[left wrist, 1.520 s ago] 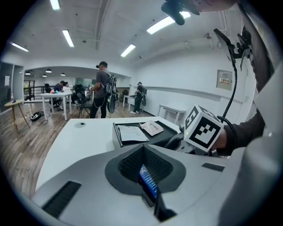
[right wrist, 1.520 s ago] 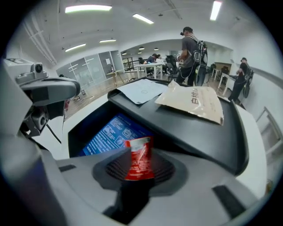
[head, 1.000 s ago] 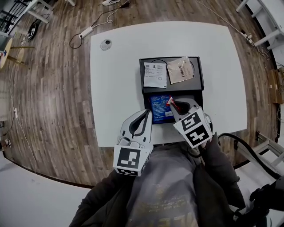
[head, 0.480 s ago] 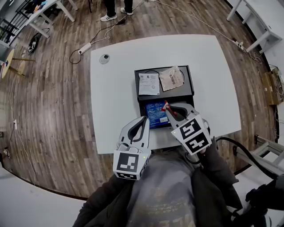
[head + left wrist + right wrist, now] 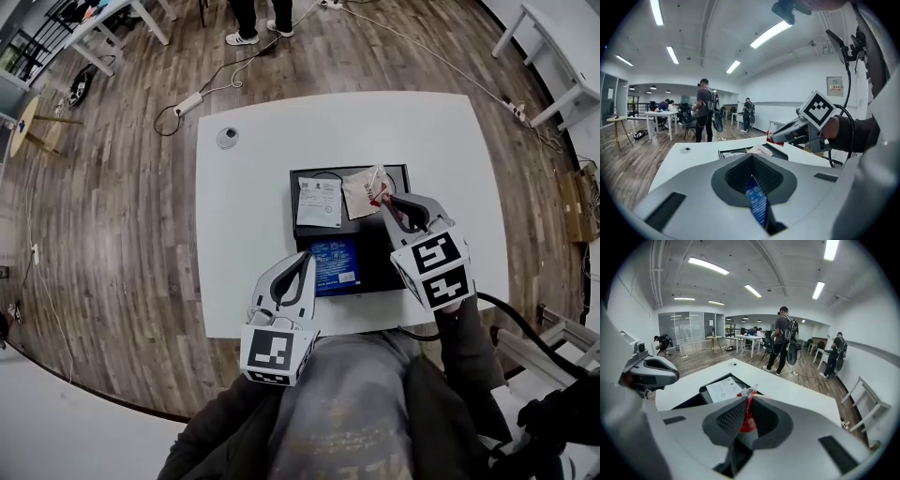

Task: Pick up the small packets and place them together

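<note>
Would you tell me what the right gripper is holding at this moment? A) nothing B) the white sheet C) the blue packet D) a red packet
D: the right gripper has its jaws closed on a red packet, while the blue packet lies in the tray.

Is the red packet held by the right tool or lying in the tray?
Held: the right tool pinches the red packet above the black tray.

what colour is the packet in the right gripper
The packet is red; clearest in the right gripper view.
</note>
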The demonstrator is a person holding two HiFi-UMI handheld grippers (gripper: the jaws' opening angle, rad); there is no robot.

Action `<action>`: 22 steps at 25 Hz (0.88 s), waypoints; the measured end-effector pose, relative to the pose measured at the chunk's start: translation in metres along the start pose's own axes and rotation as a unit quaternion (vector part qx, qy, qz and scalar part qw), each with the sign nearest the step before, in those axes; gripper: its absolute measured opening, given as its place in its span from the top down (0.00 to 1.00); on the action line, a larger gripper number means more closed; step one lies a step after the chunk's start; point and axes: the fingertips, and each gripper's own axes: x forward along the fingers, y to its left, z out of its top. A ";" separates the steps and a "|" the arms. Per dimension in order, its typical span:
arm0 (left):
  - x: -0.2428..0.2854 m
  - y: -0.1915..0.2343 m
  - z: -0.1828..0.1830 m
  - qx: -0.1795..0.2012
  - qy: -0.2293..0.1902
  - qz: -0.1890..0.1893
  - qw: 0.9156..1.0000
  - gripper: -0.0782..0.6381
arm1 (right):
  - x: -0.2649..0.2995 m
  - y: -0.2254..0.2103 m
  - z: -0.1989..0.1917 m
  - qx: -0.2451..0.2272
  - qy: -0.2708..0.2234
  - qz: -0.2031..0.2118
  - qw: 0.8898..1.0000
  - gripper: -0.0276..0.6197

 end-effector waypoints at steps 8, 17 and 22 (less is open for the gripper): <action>0.023 0.014 -0.017 -0.019 0.044 0.018 0.999 0.89 | 0.039 -0.022 -0.005 0.013 0.016 0.013 1.000 0.89; 0.036 0.017 -0.027 -0.033 0.064 0.017 0.997 0.89 | 0.052 -0.025 -0.009 0.018 0.022 0.027 0.999 0.78; 0.033 0.018 -0.028 -0.033 0.061 0.015 0.997 0.89 | 0.048 -0.025 -0.004 0.021 0.007 0.023 1.000 0.76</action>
